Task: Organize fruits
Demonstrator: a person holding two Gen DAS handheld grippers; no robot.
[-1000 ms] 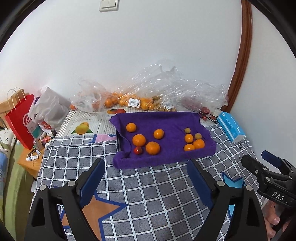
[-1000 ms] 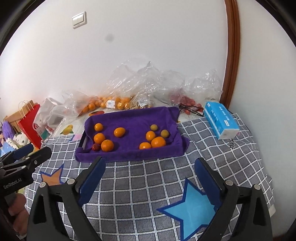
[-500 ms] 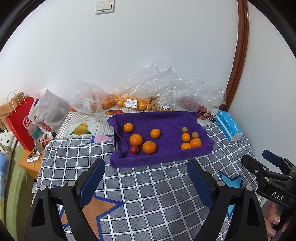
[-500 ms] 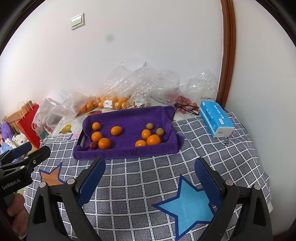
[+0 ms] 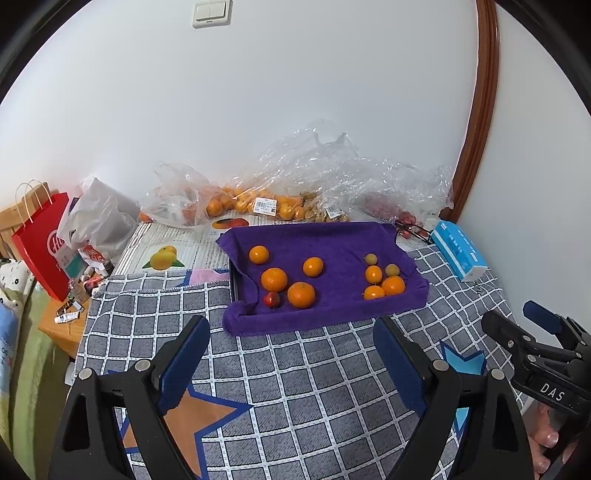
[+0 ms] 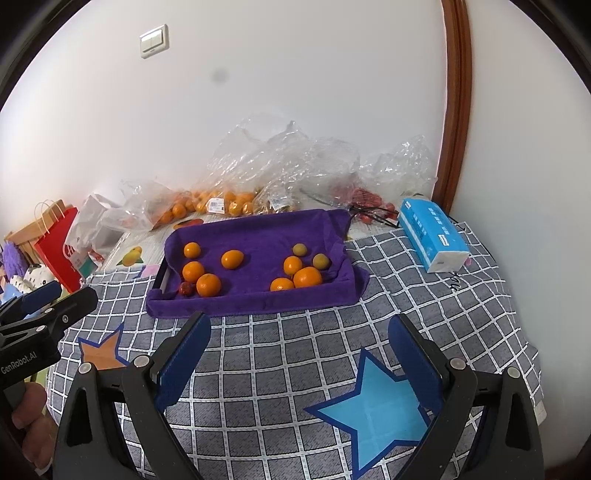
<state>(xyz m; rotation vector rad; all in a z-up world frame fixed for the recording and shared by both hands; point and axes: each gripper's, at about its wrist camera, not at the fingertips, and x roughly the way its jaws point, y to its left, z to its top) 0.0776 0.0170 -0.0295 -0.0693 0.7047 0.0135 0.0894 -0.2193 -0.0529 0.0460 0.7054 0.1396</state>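
Nearest, the left gripper (image 5: 291, 354) and right gripper (image 6: 299, 350) hover over a checked cloth (image 6: 295, 354), jaws spread wide and holding nothing, likely ready to reach. Beyond them, a purple-towel-lined tray (image 6: 255, 299) holds oranges (image 5: 301, 294) grouped left, smaller fruits (image 5: 373, 274) right. Farthest, plastic bags of fruit (image 5: 258, 201) line the wall.

You work in home room: checkered star cloth (image 5: 295, 373) over table, wall switch (image 5: 211, 13) upper left, red shopping bag (image 5: 42, 243) far left, tissue pack (image 6: 432, 240) right, bagged fruit (image 5: 255, 203) by wall.
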